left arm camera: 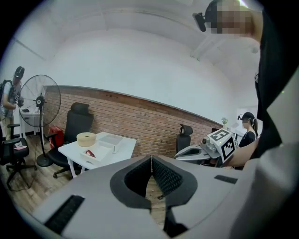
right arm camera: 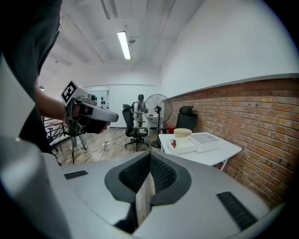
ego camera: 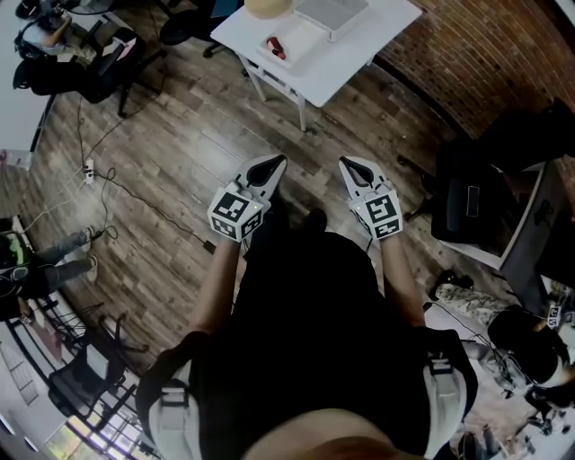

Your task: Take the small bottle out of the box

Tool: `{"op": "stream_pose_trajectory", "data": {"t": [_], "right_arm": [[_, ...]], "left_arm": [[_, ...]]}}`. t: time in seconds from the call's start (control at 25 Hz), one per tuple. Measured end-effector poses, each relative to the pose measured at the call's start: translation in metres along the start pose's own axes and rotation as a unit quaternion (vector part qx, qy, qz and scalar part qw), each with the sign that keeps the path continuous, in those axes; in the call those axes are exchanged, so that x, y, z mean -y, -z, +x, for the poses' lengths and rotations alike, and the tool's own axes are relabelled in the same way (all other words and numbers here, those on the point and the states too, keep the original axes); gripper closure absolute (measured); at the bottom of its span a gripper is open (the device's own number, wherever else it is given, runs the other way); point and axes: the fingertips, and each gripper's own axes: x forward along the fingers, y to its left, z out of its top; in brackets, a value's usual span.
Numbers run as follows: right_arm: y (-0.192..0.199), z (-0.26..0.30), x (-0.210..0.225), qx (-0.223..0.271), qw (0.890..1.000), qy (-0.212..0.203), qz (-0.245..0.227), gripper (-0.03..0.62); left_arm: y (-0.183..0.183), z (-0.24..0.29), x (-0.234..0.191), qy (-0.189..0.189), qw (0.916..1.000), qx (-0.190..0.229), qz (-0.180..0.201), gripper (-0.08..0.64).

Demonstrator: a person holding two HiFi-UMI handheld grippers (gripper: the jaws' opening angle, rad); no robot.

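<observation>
We stand well back from the table, both grippers empty.

Our left gripper (ego camera: 272, 163) is held out over the wooden floor (ego camera: 180, 153), its jaws pressed together on nothing. Just beside it, our right gripper (ego camera: 350, 164) also has its jaws together and holds nothing. Ahead, well apart from both, the white table (ego camera: 359, 54) carries the open white box (right arm camera: 184, 148). The small red bottle (ego camera: 276, 47) lies inside it, near a round tan object (ego camera: 268, 7) and a white lid (ego camera: 332, 13).

Well ahead of the left claw (ego camera: 271, 167), the table (ego camera: 355, 58) runs off the top edge, which also cuts the tan roll (ego camera: 267, 7) and tray (ego camera: 332, 13). The red thing (ego camera: 276, 47) in the box (ego camera: 301, 40) is too small to name.
</observation>
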Motion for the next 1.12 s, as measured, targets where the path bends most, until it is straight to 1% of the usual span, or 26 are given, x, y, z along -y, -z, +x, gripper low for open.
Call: {"op": "stream_pose_trajectory", "data": {"t": [0.12,0.24,0.4,0.52,0.72,1.12], "right_arm": [[-0.001,0.004,0.003,-0.007,1.000,0.002,0.008,0.595],[-0.003,0.013,0.005,-0.012,1.000,0.005,0.006,0.595],[-0.005,0.028,0.008,-0.020,1.000,0.012,0.011,0.595],[-0.013,0.043,0.011,-0.020,0.999,0.021,0.019,0.595],[-0.025,0.071,0.019,-0.021,0.999,0.040,0.013,0.595],[-0.048,0.129,0.027,-0.032,0.997,0.060,0.022,0.595]], "left_arm": [[0.001,0.001,-0.005,0.002,1.0000,-0.004,-0.003,0.535],[-0.001,0.002,-0.015,0.005,1.0000,-0.007,-0.004,0.535],[-0.010,0.007,-0.032,0.016,0.9998,-0.008,0.004,0.535],[-0.018,0.011,-0.050,0.023,0.9997,-0.005,0.009,0.535],[-0.027,0.018,-0.081,0.036,0.9993,-0.006,0.013,0.535],[-0.042,0.029,-0.150,0.056,0.9983,-0.006,0.011,0.535]]}}
